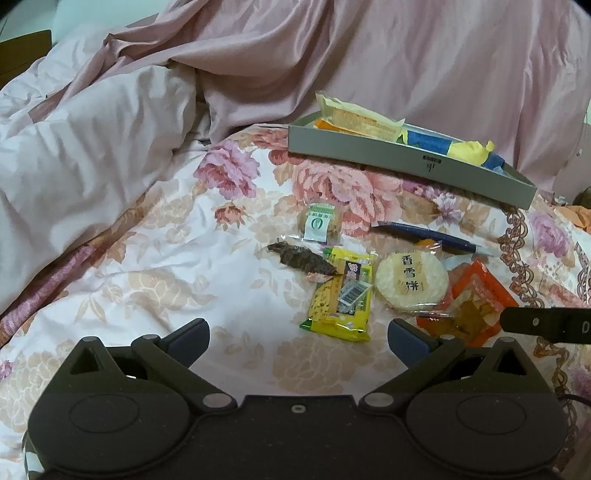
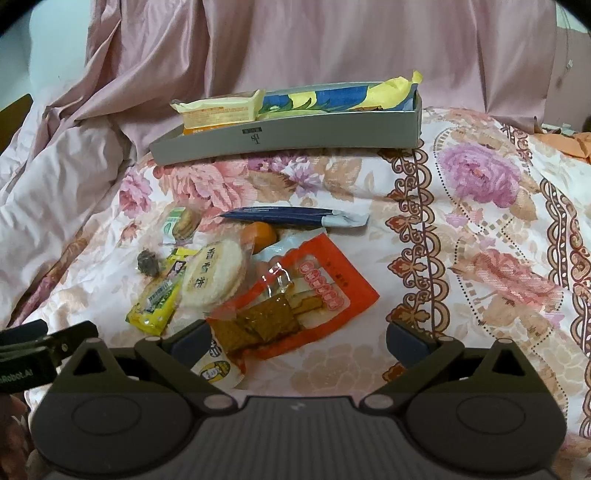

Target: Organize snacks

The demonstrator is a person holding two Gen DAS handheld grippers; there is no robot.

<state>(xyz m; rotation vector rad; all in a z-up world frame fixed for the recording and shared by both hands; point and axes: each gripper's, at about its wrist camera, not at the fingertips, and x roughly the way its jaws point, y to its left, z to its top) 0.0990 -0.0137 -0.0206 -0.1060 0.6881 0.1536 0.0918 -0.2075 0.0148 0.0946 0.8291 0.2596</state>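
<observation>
Rice cracker marked 香雪饼

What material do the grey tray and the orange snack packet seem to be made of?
The grey tray looks like matte cardboard: flat, thin walls, sharp folded corners, no shine. The orange snack packet looks like glossy plastic film: it shows glare and wrinkles, and a clear window reveals brown pieces inside.

- So from my feed the whole setup is on a bed, covered with a floral bedsheet: white ground, big pink and peach blossoms, brown scroll borders.
- Behind it a plain dusty-pink quilt is heaped up, very rumpled, filling most of the background.
- Top left there's a sliver of pale wall and a brown wooden edge, can't tell what.
- Lighting's soft, indoor.
</observation>
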